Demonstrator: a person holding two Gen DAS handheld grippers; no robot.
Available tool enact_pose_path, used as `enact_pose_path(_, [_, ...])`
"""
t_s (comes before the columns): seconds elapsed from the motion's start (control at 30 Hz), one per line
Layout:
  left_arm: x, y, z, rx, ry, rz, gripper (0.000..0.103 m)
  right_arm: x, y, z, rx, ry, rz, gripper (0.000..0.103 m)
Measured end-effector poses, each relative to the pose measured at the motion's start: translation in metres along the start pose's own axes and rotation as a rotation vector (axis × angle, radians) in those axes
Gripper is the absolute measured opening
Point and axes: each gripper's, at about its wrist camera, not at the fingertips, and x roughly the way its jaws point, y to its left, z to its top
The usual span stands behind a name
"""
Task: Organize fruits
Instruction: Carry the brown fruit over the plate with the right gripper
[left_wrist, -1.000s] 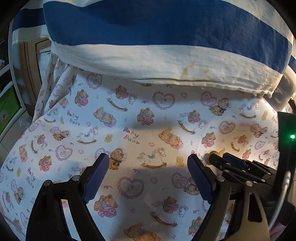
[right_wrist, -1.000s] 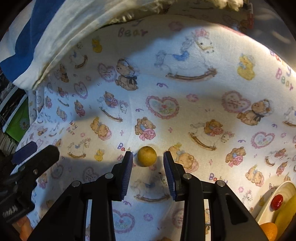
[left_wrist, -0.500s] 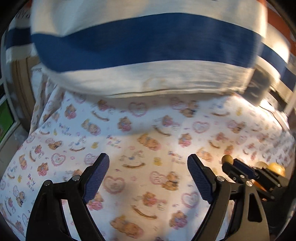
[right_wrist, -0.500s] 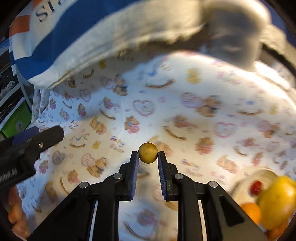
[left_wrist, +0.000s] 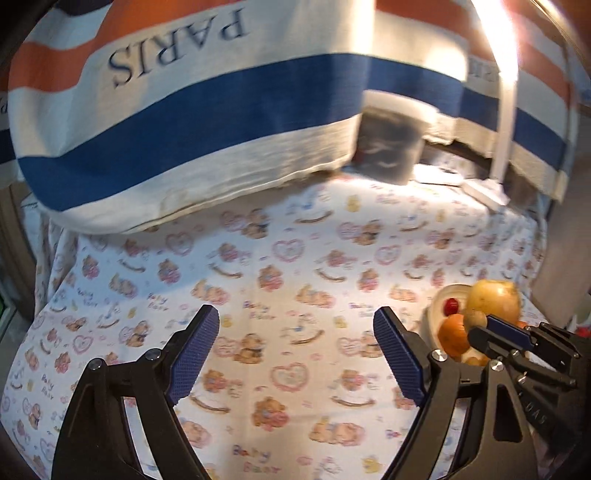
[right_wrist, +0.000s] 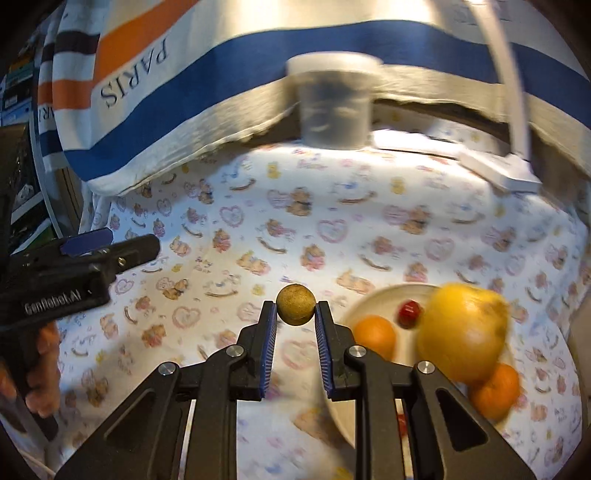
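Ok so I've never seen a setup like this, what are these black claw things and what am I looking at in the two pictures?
Each claw is a hand-held two-finger tool with a camera looking along its fingers. No robot: a person holds both. The left view shows the left tool wide open above the bear-print cloth. The right view shows the right tool pinching a small brownish-yellow fruit. Beside it, a plate carries oranges, a big yellow fruit and a small red one.
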Motion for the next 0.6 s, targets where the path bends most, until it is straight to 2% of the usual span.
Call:
enact_pose_path(0.23, [-0.008, -0.032, -0.011, 0.089, -0.054, -0.047, 0.084, -0.041, -0.048, -0.023, 0.034, -0.055, 0.001, 0.022])
enact_pose_path(0.37, [-0.009, -0.036, -0.013, 0.074, -0.057, -0.106, 0.083, -0.051, -0.069, -0.034, 0.044, -0.065, 0.028, 0.022])
enact_pose_path(0.6, [0.007, -0.044, -0.023, 0.087, 0.011, -0.142, 0.083, -0.041, -0.092, -0.040, 0.108, -0.001, 0.110, 0.022])
